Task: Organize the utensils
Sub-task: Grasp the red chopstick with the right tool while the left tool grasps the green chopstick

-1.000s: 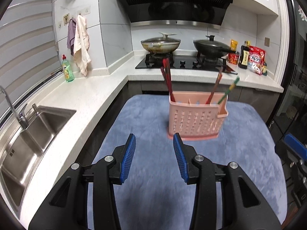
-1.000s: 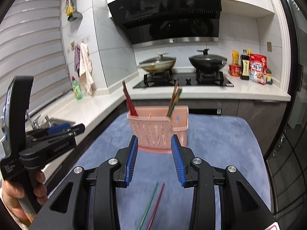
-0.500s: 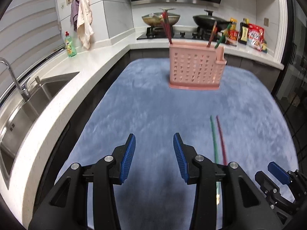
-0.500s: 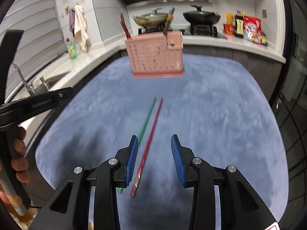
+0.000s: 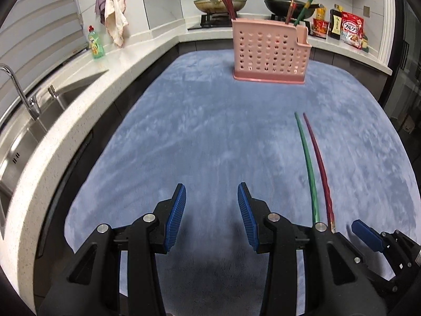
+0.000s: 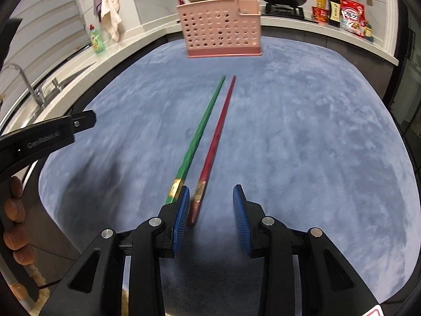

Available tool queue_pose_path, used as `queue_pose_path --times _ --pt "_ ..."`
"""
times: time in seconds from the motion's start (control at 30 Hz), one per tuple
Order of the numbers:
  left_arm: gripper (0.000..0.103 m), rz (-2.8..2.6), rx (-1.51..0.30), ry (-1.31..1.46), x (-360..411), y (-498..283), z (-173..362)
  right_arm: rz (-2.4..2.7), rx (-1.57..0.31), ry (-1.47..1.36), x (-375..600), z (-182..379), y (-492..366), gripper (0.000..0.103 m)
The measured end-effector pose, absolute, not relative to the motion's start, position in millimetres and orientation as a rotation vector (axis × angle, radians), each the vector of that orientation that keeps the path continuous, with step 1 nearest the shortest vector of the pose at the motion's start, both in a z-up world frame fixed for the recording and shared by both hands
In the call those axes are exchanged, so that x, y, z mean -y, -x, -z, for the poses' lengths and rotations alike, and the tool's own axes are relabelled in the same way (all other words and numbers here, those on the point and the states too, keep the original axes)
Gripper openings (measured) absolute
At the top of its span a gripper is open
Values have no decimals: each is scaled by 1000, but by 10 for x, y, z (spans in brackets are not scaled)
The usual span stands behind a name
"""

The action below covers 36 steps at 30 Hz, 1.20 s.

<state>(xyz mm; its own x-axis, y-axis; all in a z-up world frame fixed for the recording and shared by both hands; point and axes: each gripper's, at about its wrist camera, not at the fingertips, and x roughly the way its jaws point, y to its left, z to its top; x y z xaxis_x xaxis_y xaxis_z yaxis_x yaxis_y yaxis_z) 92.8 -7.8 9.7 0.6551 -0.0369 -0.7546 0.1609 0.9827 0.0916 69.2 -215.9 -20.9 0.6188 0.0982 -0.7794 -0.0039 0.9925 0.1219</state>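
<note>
The step in hand looks like the reach for the two loose chopsticks on the blue-covered desk (image 6: 302,131), before either is lifted toward the pink holder (image 6: 221,26).

In the right wrist view the right gripper (image 6: 210,205) is low over the desk, its fingers (image 6: 181,210) parted to a moderate gap and gripping nothing. The near end of the red chopstick (image 6: 215,142) lies inside that gap, close to the left finger and not pressed by either pad. The green chopstick (image 6: 200,131) runs just beside it at its 9 o'clock side, its gold-banded end outside the left finger. Both sticks point away toward 12 o'clock, at the holder, which stands upright well apart from them with other chopsticks already upright in it.

In the left wrist view the left gripper (image 5: 211,208) hovers over bare cloth, its fingers equally part-open and empty, with the two chopsticks at about its 2 o'clock.

The next move probably calls for the right gripper to settle so that its fingers straddle one stick alone, then close on that thin shaft near its end. The neighbour lies so close that it could be nudged or caught along with it. The plush cloth may let a stick sink in, so the pads need to reach low.
</note>
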Motion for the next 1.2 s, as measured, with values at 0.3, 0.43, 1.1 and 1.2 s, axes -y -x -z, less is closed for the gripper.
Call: queue_pose_path --times 0.3,0.43,1.1,1.2 --pt "40 110 -883 -167 119 -915 21 -69 -923 -101 2118 305 -745 21" --pt "44 105 -887 -161 117 -895 33 -65 -924 -102 2139 322 -734 13" --pt "57 246 -938 -189 600 -692 242 46 -903 -208 2612 283 -520 7" --pt "57 263 -950 -197 683 -697 298 55 -901 -221 2651 280 -487 7"
